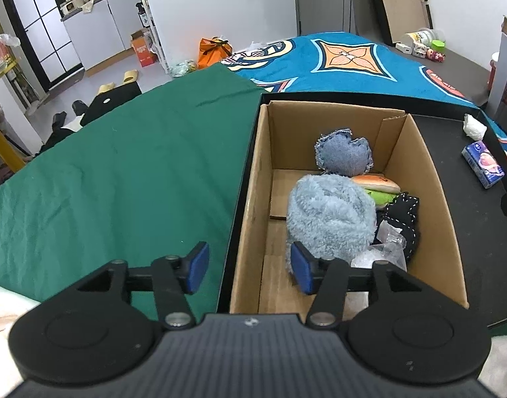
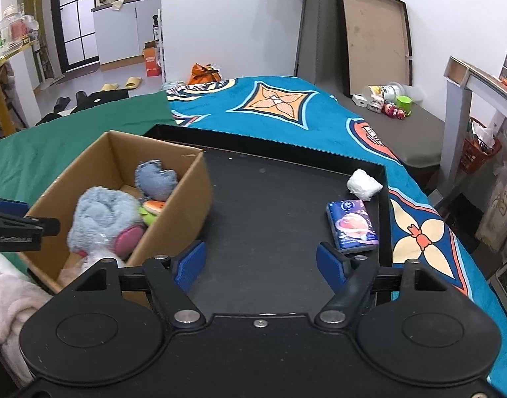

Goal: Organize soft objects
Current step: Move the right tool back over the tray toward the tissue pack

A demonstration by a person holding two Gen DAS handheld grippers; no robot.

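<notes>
A cardboard box point(image 1: 429, 179) stands in the black tray point(image 2: 270, 192). In it lie a fluffy blue plush point(image 1: 329, 215), a denim heart cushion point(image 1: 343, 154), a burger toy point(image 1: 376, 182), a black stitched cloth point(image 1: 402, 212) and a clear plastic bag point(image 1: 382, 252). My left gripper point(image 1: 250, 270) is open and straddles the box's left wall, its right pad beside the plush. My right gripper point(image 2: 260, 267) is open over the bare tray floor, holding nothing. A blue tissue pack point(image 2: 353, 225) lies just beyond its right pad, and a white wad point(image 2: 364, 184) sits in the tray's far right corner.
A green cloth point(image 1: 121, 172) covers the surface left of the tray, and a teal patterned blanket point(image 2: 286, 106) lies behind and to the right. A pink fluffy cloth point(image 2: 5, 295) lies at the near left. Small toys and jars point(image 2: 389, 99) stand far back.
</notes>
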